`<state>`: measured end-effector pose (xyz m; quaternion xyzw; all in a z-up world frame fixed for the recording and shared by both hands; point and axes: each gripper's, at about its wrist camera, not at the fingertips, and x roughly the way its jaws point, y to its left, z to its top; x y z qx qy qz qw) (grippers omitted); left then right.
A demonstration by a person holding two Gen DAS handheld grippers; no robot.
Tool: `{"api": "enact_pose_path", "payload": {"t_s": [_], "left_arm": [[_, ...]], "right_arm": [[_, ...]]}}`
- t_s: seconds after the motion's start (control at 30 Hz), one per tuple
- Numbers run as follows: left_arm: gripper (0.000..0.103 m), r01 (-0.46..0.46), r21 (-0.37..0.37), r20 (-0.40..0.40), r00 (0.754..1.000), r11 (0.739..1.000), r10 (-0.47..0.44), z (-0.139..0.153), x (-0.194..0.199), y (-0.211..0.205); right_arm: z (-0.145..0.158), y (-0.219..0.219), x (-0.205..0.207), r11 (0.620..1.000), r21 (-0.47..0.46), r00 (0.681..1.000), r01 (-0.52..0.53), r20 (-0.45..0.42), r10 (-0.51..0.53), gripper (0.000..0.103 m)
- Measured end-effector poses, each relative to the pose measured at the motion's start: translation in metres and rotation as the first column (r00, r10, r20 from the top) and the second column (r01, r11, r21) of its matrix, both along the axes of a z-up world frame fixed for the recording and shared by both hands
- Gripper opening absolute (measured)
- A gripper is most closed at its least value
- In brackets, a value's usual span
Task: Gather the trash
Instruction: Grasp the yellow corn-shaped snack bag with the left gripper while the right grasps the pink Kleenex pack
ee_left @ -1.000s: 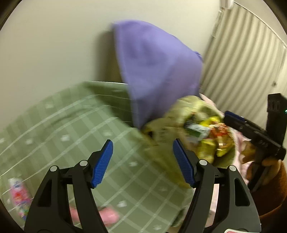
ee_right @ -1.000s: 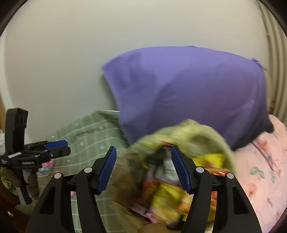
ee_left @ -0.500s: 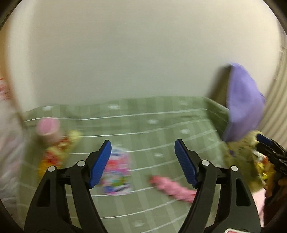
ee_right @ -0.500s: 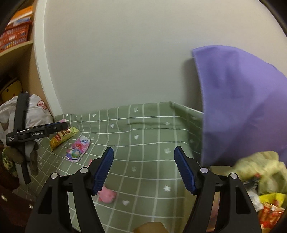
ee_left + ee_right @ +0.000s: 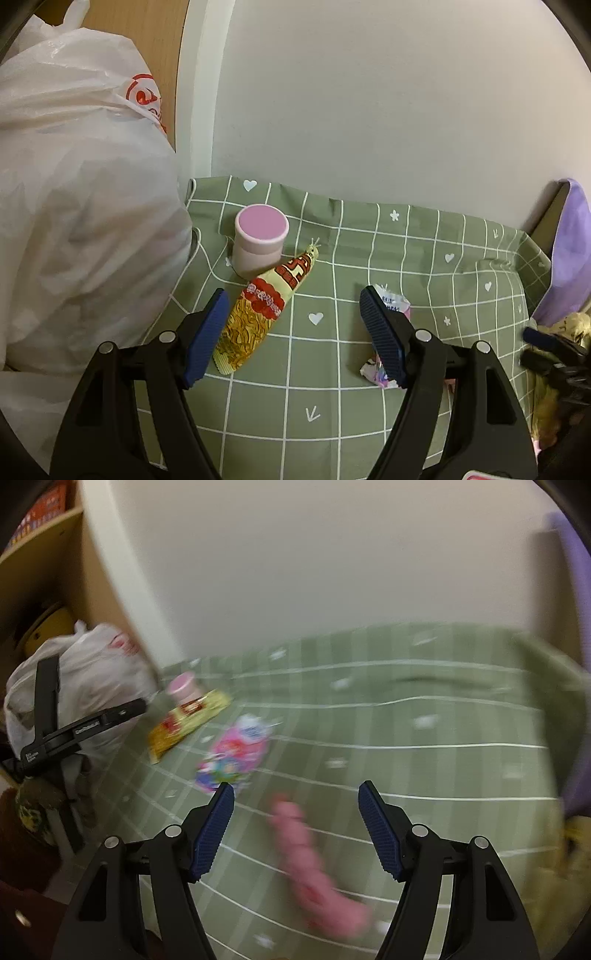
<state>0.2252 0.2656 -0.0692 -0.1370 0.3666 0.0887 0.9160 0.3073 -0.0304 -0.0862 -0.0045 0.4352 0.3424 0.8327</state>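
Observation:
Trash lies on a green checked bed sheet (image 5: 369,398). A yellow and red snack wrapper (image 5: 262,314) lies next to a pink-lidded cup (image 5: 260,236). A pink and white wrapper (image 5: 391,332) lies partly behind my right finger. My left gripper (image 5: 291,332) is open and empty above the sheet between them. In the blurred right wrist view my right gripper (image 5: 295,827) is open and empty over a long pink wrapper (image 5: 314,867). The colourful wrapper (image 5: 236,753), the yellow wrapper (image 5: 188,723) and the cup (image 5: 183,685) lie beyond.
A full white plastic bag (image 5: 74,206) stands at the bed's left edge by a wooden shelf (image 5: 40,583). A purple pillow (image 5: 569,251) leans at the right, with a yellowish bag of trash (image 5: 554,369) below it. A plain wall (image 5: 369,92) runs behind.
Both grippers have swung left, away from the purple pillow and the trash bag, towards the wrappers and cup on the sheet. Both stay open and empty.

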Motion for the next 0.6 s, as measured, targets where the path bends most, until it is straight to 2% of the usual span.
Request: {"api": "enact_pose_path", "payload": {"t_s": [0.17, 0.3, 0.4, 0.47, 0.53, 0.6], "left_arm": [[0.069, -0.013, -0.005, 0.014, 1.000, 1.000, 0.013, -0.001, -0.019, 0.001], [0.069, -0.015, -0.042, 0.020, 1.000, 0.999, 0.016, 0.002, -0.035, 0.006], [0.069, 0.014, -0.016, 0.018, 1.000, 1.000, -0.014, 0.003, -0.044, 0.002], [0.069, 0.025, 0.010, 0.010, 1.000, 1.000, -0.026, 0.003, -0.047, -0.001], [0.070, 0.032, 0.007, 0.003, 0.999, 0.999, -0.032, 0.000, -0.048, -0.001], [0.070, 0.040, -0.003, 0.000, 0.999, 0.999, -0.040, -0.001, -0.045, -0.001]], "right_arm": [[-0.030, 0.062, 0.018, 0.998, -0.015, 0.996, -0.060, -0.067, 0.059, 0.060], [-0.054, 0.096, 0.042, 0.999, -0.012, 0.995, -0.035, -0.093, 0.034, 0.060], [-0.072, 0.116, 0.055, 0.999, -0.043, 0.993, -0.003, -0.121, -0.002, 0.058], [-0.072, 0.128, 0.054, 0.998, -0.064, 0.997, -0.001, -0.076, -0.004, 0.057], [-0.072, 0.144, 0.048, 0.991, -0.134, 1.000, -0.022, -0.015, 0.020, 0.057], [-0.072, 0.158, 0.035, 0.976, -0.209, 0.996, -0.066, 0.050, 0.078, 0.045]]}}
